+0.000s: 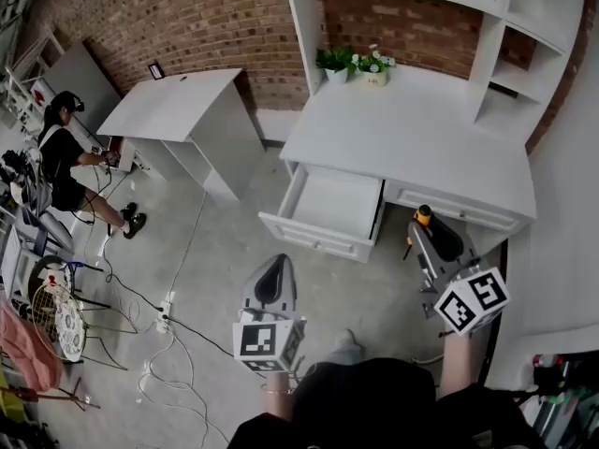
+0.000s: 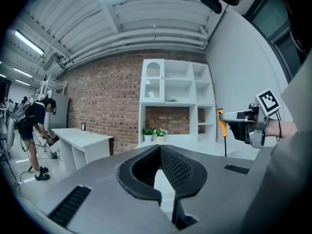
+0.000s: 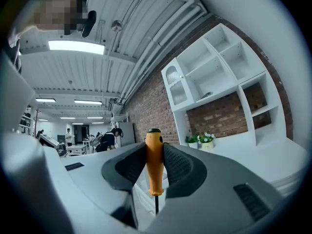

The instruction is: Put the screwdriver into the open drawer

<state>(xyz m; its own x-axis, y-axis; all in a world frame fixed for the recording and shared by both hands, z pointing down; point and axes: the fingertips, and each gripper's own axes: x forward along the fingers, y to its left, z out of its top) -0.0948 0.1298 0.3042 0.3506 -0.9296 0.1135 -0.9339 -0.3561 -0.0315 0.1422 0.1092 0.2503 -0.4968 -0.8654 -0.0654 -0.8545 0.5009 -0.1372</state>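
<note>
An orange-handled screwdriver (image 3: 154, 162) stands upright between the pads of my right gripper (image 3: 154, 155), handle up and thin shaft pointing down. In the head view that right gripper (image 1: 426, 224) hangs just in front of the white desk (image 1: 412, 129), to the right of the open drawer (image 1: 314, 237), whose inside looks bare. The orange handle (image 1: 423, 215) sticks up from the jaws. My left gripper (image 1: 278, 262) is over the floor in front of the drawer. Its tips (image 2: 159, 147) meet with nothing between them. The left gripper view also catches the right gripper (image 2: 246, 126) and the screwdriver (image 2: 222, 123).
Potted plants (image 1: 356, 64) stand at the back of the desk, under a white shelf unit (image 1: 524, 54). A closed drawer (image 1: 459, 209) sits right of the open one. A second white desk (image 1: 182, 106) and a person (image 1: 65, 157) are at left. Cables (image 1: 159, 325) lie on the floor.
</note>
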